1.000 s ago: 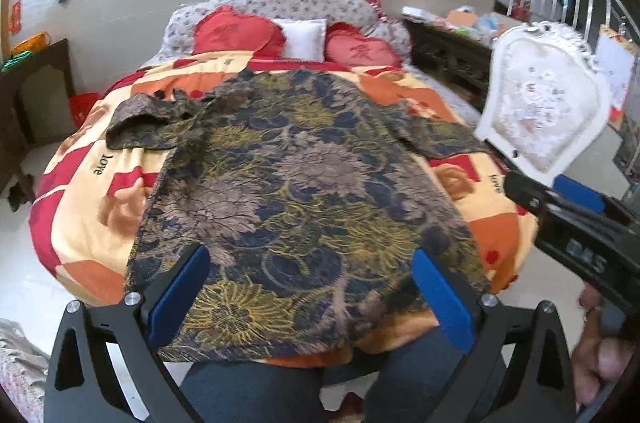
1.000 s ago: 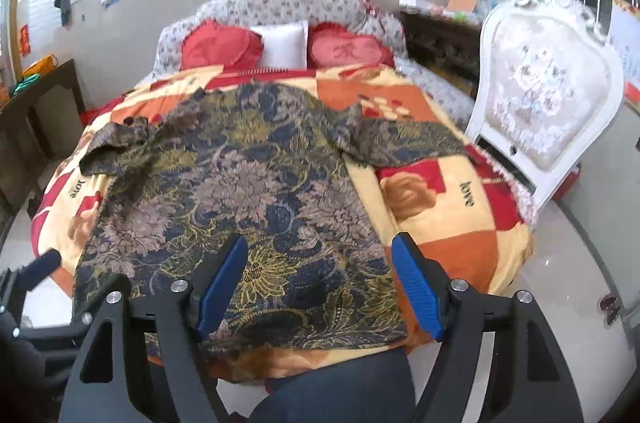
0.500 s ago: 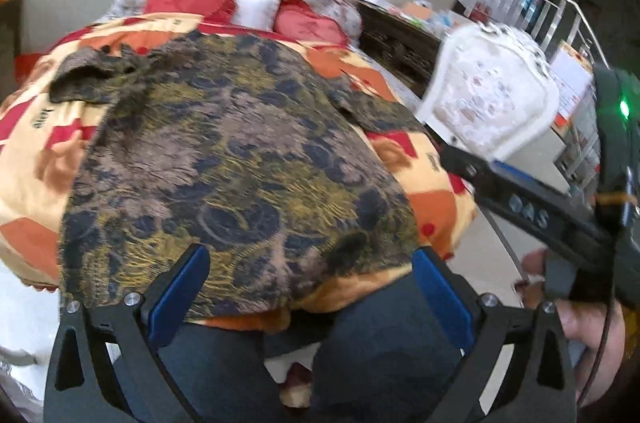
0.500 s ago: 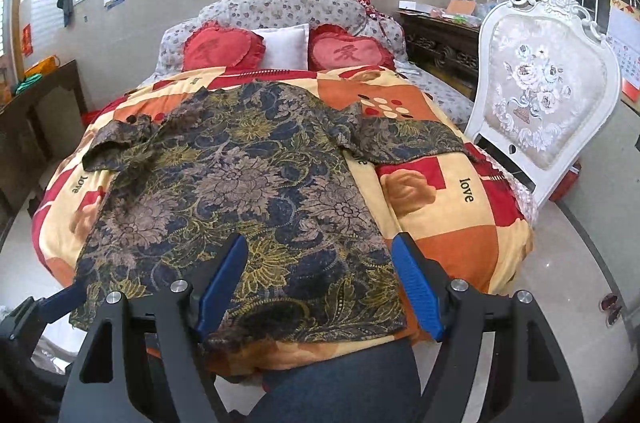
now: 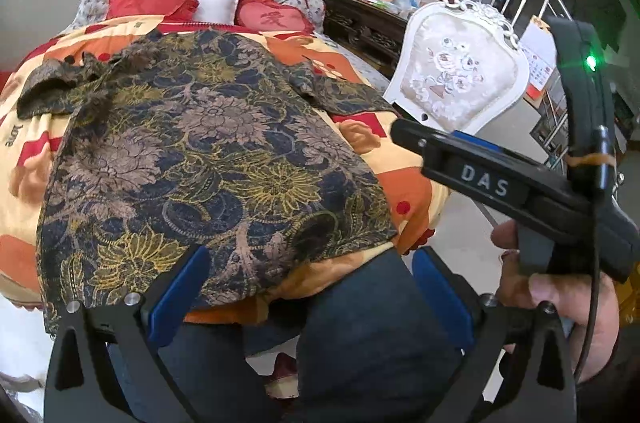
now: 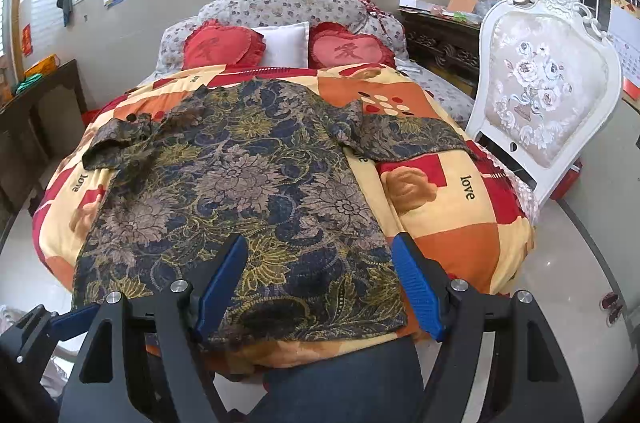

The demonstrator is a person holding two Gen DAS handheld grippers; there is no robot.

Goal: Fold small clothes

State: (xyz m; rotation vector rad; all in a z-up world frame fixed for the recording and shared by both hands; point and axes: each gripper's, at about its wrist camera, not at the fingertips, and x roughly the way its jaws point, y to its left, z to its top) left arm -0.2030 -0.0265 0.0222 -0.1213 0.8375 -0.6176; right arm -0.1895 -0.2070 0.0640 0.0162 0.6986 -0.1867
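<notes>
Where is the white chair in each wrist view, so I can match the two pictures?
Left wrist: the white chair is right of centre, upper half, beside the bed's right edge, above the right gripper.
Right wrist: the chair is at the far right, upper half, beside the same bed edge.
Shared landmark: the white pillow between two red heart cushions.
</notes>
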